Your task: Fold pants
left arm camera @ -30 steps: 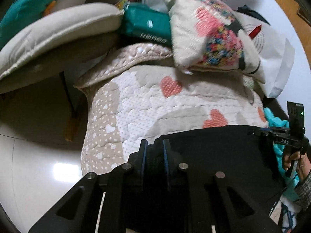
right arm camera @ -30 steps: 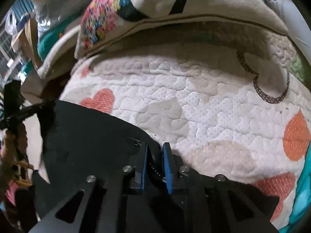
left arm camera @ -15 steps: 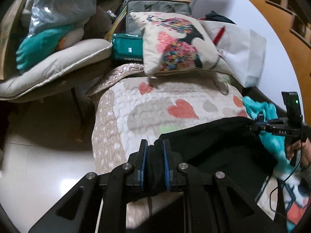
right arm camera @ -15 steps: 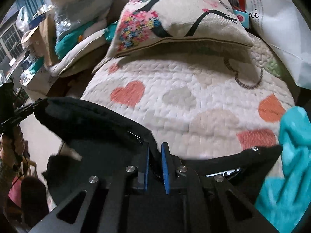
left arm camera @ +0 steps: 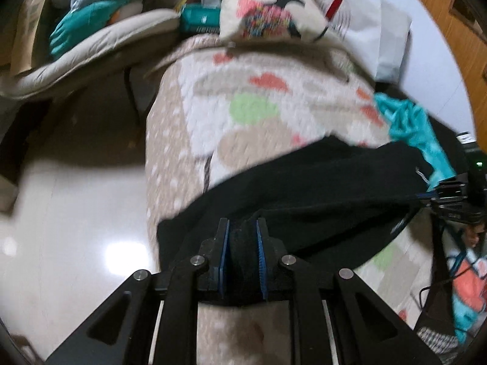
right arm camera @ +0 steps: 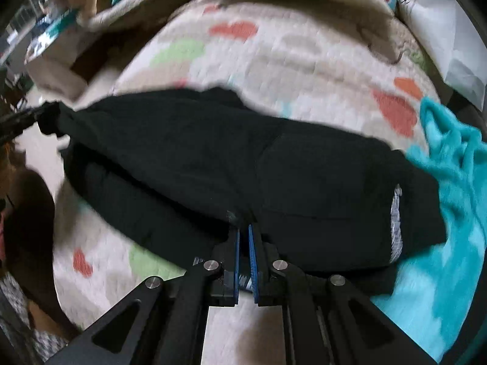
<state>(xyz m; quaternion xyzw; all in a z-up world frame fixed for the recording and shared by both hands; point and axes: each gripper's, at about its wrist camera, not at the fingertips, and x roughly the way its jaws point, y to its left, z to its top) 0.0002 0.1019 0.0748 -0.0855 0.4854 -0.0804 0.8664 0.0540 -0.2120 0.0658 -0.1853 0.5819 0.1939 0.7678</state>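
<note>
The black pants [right arm camera: 213, 158] lie stretched across the quilt [right arm camera: 304, 54] on the bed, held at both ends so the cloth hangs as one long band and can be laid over itself in a fold. The left claw [left arm camera: 243, 243] is pressed together on a thick bunch of the dark cloth, which fills the gap between its blue pads [left arm camera: 224, 252]. In the right wrist view that same grip shows at nine o'clock, the cloth gathered to a point there.

The right claw [right arm camera: 244, 246] is nearly closed, its pads [right arm camera: 236, 258] a narrow slot apart. The pants' edge meets its tips, so it seems to pinch a thin layer. In the left wrist view the right claw sits at three o'clock, with the fabric drawn taut toward it.

A turquoise blanket [right arm camera: 450, 182] lies just beside the pants at three to four o'clock, touching their end. A printed cushion [left arm camera: 268, 12] rests at twelve o'clock, well apart. I judge the fold is under way, not finished. Both views are blurred.
</note>
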